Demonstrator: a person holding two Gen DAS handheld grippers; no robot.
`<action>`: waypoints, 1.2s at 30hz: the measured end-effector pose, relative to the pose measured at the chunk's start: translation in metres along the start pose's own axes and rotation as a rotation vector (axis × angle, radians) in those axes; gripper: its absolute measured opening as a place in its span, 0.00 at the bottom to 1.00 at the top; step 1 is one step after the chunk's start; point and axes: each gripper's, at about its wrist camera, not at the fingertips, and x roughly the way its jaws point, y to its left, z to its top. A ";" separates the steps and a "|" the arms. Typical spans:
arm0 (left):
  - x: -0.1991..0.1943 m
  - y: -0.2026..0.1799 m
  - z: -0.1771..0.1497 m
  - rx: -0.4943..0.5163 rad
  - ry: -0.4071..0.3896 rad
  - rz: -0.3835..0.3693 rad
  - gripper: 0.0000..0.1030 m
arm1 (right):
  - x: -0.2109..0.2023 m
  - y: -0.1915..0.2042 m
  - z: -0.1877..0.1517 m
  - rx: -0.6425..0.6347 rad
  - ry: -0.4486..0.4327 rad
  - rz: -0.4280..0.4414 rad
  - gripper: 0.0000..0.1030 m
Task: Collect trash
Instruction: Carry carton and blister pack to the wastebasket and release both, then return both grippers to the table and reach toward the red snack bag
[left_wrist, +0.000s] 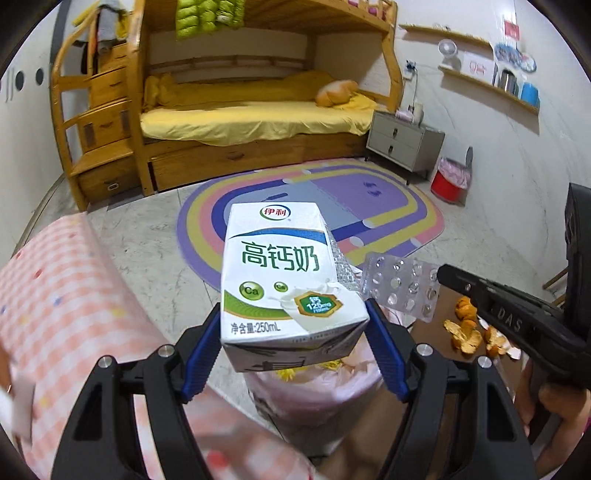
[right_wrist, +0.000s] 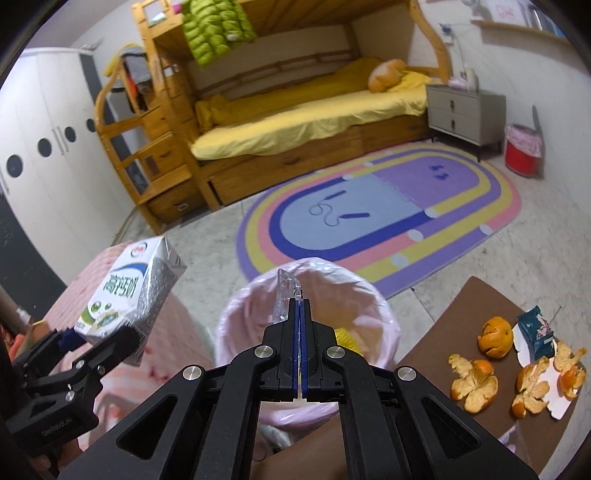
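A white and green milk carton (left_wrist: 288, 280) sits clamped between the blue pads of my left gripper (left_wrist: 295, 325), held above a bin lined with a pink bag (left_wrist: 317, 391). The right wrist view shows the same carton (right_wrist: 125, 295) at the left, in the left gripper (right_wrist: 99, 338). My right gripper (right_wrist: 299, 302) is shut on an empty silver blister pack (right_wrist: 286, 293), seen edge-on over the mouth of the pink-lined bin (right_wrist: 373, 295). From the left wrist view the blister pack (left_wrist: 400, 288) shows flat, at the tip of the right gripper (left_wrist: 443, 275).
Orange peels (right_wrist: 476, 384) and a small torn blue packet (right_wrist: 535, 332) lie on a brown table (right_wrist: 443, 354) at the right. A pink checked cloth surface (left_wrist: 62, 295) is at the left. Further off are a striped oval rug (right_wrist: 388, 210), a bunk bed and a red bin (right_wrist: 522, 151).
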 end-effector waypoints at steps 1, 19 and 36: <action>0.009 -0.001 0.004 -0.006 0.012 -0.027 0.71 | 0.009 -0.005 0.002 0.011 0.008 -0.001 0.00; -0.070 0.054 0.027 -0.145 -0.098 0.101 0.85 | -0.025 0.034 0.016 -0.061 0.006 0.079 0.47; -0.238 0.169 -0.103 -0.353 -0.112 0.392 0.89 | -0.092 0.242 -0.037 -0.399 0.063 0.378 0.58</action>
